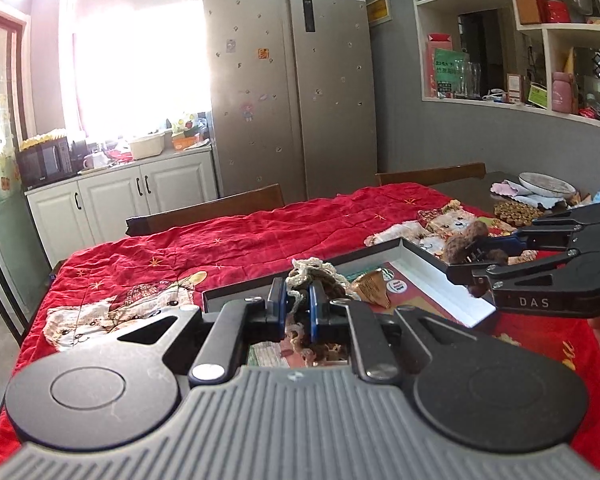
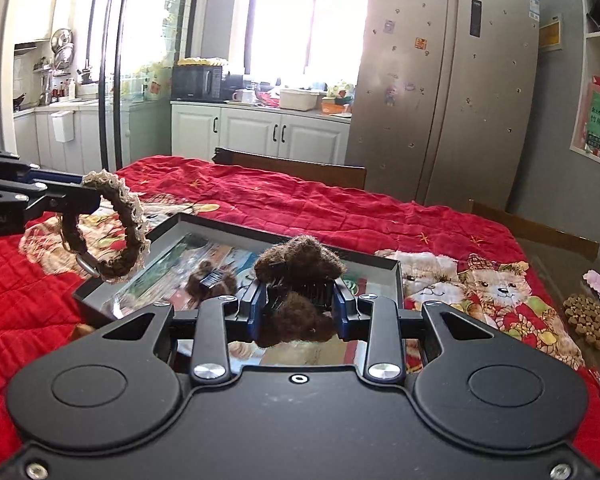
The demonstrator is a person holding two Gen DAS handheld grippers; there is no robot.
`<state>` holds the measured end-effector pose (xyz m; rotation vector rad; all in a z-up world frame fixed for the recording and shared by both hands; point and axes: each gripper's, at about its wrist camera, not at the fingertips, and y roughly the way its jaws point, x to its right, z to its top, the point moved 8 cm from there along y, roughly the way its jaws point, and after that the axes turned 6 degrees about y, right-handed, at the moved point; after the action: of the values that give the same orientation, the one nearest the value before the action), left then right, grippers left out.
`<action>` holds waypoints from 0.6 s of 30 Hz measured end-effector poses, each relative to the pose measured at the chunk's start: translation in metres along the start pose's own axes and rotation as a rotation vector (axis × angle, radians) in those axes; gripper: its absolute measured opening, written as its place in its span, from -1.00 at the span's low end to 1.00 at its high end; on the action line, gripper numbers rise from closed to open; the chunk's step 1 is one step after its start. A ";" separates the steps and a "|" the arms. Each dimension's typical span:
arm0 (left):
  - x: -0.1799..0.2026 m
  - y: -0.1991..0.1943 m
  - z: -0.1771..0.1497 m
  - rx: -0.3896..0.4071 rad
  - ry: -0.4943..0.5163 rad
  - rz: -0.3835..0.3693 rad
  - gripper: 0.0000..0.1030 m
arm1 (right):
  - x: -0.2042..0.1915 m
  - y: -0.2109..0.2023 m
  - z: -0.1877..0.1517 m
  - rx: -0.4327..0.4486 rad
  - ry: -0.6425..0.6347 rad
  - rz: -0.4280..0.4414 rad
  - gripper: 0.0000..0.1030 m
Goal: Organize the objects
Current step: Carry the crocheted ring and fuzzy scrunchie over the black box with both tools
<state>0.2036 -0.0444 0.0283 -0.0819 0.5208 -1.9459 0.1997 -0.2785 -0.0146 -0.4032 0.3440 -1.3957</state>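
Observation:
My left gripper point(image 1: 298, 294) is shut on a brown crocheted hair ring with cream lace edging point(image 1: 312, 270). In the right wrist view the ring point(image 2: 118, 236) hangs from the left gripper point(image 2: 85, 195) above the tray's left corner. My right gripper point(image 2: 300, 300) is shut on a fuzzy brown claw clip point(image 2: 300, 258), held over a shallow dark grey tray point(image 2: 260, 233) with a printed picture on its floor. The left wrist view shows the right gripper point(image 1: 466, 262) with the clip point(image 1: 458, 246) above the tray's right rim point(image 1: 424, 258). A second fuzzy brown clip point(image 2: 212, 280) lies inside the tray.
The tray rests on a red quilt with bear pictures point(image 2: 340, 208) that covers the table. A wooden bead trivet point(image 2: 592, 320) and a plate point(image 1: 546, 186) on cloths sit at the table's right end. Two chair backs point(image 2: 300, 168) stand along the far edge, with a fridge behind.

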 end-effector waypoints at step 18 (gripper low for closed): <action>-0.032 0.092 -0.006 -0.097 -0.063 0.053 -0.73 | 0.052 0.092 0.000 -0.095 0.163 -0.037 -0.37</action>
<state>0.2944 -0.0445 -0.0078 -0.1882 0.5699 -1.8604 0.2879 -0.3180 -0.0580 -0.3753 0.5402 -1.4558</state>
